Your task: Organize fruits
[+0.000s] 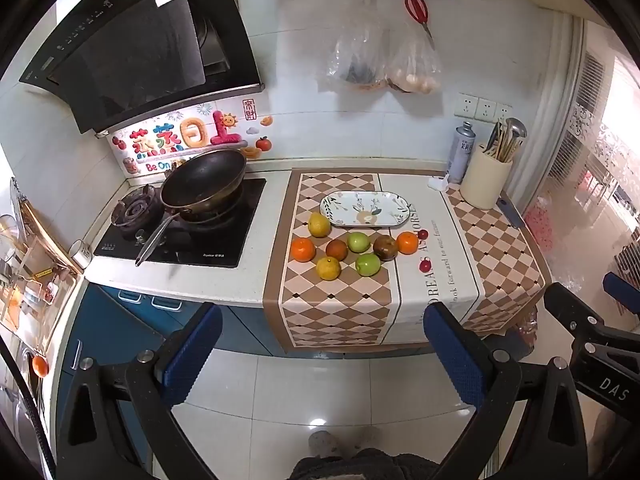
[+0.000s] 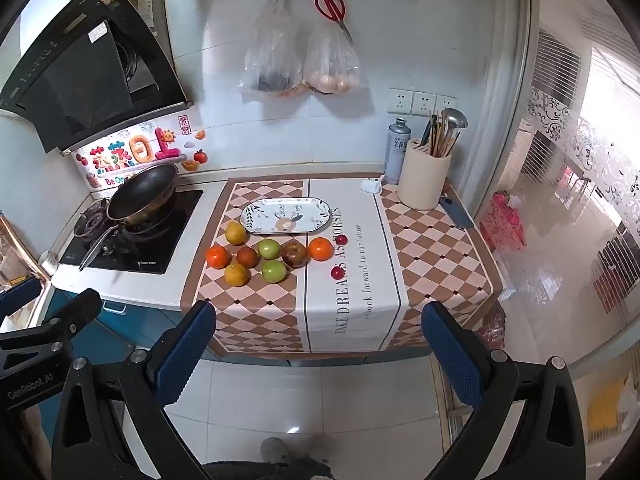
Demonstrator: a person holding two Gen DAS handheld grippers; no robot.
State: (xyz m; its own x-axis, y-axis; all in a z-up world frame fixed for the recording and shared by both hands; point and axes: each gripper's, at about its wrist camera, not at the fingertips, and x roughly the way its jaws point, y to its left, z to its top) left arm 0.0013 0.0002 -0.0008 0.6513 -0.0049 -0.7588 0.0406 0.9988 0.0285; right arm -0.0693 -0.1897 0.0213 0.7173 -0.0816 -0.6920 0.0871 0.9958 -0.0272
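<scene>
Fruits [image 2: 272,258] clustered mid-cloth [image 2: 356,300], beside empty plate [image 2: 286,216].

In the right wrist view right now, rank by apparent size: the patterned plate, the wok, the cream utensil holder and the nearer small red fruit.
1. wok and patterned plate: alike in spread, so unranked.
2. cream utensil holder.
3. nearer small red fruit, clearly smallest.

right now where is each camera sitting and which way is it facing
Left wrist view: on the left gripper, back from the counter, angled down at the fruit and plate; its open blue fingers, the right gripper and a slipper show.
Right wrist view: on the right gripper, same aim; its open fingers, the left gripper at left.
Shared: plate, fruit, pan, scissors.
</scene>
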